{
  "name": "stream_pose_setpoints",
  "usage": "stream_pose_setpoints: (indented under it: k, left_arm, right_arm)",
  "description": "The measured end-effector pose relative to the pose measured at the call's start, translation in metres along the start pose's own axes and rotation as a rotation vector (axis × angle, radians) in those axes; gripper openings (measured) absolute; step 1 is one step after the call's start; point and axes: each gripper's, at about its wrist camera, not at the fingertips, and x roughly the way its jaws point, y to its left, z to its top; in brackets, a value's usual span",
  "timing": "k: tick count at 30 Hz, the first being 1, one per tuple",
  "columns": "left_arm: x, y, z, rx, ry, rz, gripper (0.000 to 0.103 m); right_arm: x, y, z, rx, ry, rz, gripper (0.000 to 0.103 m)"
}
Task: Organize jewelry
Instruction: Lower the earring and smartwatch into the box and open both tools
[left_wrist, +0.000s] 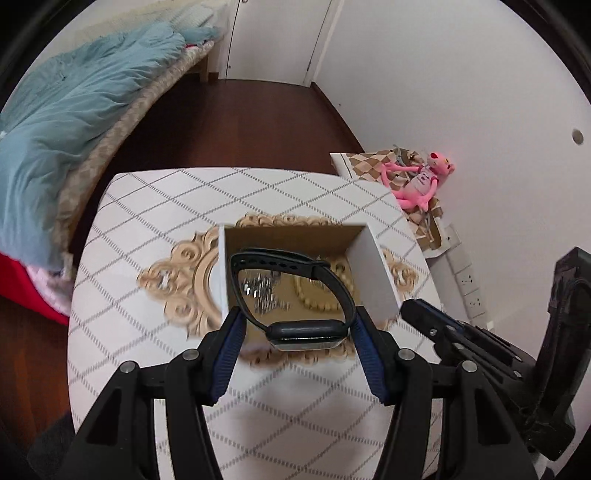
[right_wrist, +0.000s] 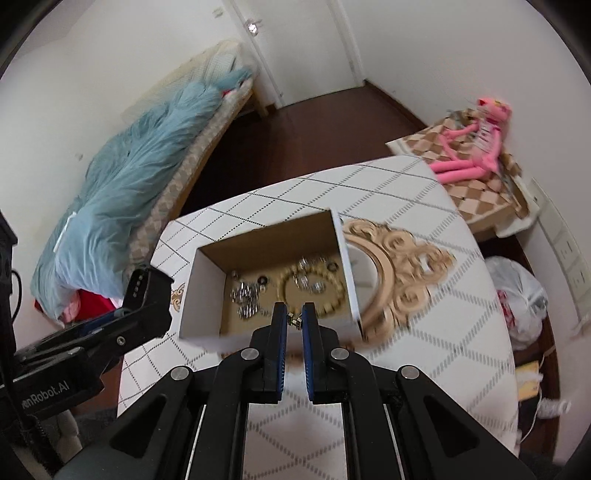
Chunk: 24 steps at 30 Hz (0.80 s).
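1. Watch (left_wrist: 295, 295): black smartwatch with a looped strap, gripped by the left gripper (left_wrist: 297, 325). Strap sides are pressed between the blue pads, watch body hangs low between the fingertips, loop stands up and away from the camera.
2. Watch is held in the air above the open box (left_wrist: 369, 273), over its near edge.
3. Small earring (right_wrist: 294, 319): a tiny metallic piece, pinched at the very tips of the right gripper (right_wrist: 294, 319). Gripper is clenched nearly fully on it; exact type of piece cannot be told, too small and blurred.
4. Earring sits just above the near wall of the box (right_wrist: 201, 291), roughly mid-width.
5. Box interior: brown cardboard floor, a beaded bracelet (right_wrist: 314, 291) lying on the right half, loose silver pieces (right_wrist: 245, 295) clustered on the left half.
6. Box rests on the worktop (left_wrist: 155, 206), white cloth with a diamond grid and a gold ornamental print.
7. Right gripper is seen at the right edge of the left view (left_wrist: 443, 325); left gripper at the left edge of the right view (right_wrist: 147, 295), beside the box.
8. Background: bed with blue bedding (left_wrist: 74, 110), pink plush toy (left_wrist: 421, 181) on a side surface.
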Motion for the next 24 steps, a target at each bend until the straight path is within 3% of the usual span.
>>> stream_pose_setpoints:
  k: [6, 11, 13, 15, 17, 20, 24]
  left_arm:
    - [0.032, 0.009, 0.037, -0.017, 0.069, 0.012, 0.056]
    - [0.051, 0.018, 0.049, -0.051, 0.137, 0.044, 0.059]
    - [0.053, 0.018, 0.050, -0.043, 0.139, 0.080, 0.081]
    - [0.051, 0.021, 0.050, -0.049, 0.135, 0.083, 0.087]
    - [0.050, 0.024, 0.050, -0.058, 0.136, 0.087, 0.088]
    - [0.046, 0.025, 0.050, -0.058, 0.133, 0.108, 0.094]
    - [0.034, 0.030, 0.045, -0.064, 0.102, 0.165, 0.095]
  right_arm:
    - [0.048, -0.003, 0.048, -0.034, 0.118, 0.003, 0.008]
    - [0.077, -0.003, 0.062, -0.073, 0.254, 0.020, 0.009]
    - [0.082, -0.004, 0.062, -0.080, 0.289, 0.007, 0.010]
    - [0.083, -0.006, 0.061, -0.075, 0.301, 0.009, 0.017]
    - [0.081, -0.010, 0.060, -0.059, 0.300, 0.008, 0.034]
    - [0.078, -0.012, 0.059, -0.051, 0.298, 0.007, 0.047]
    - [0.067, -0.011, 0.058, -0.051, 0.287, -0.006, 0.061]
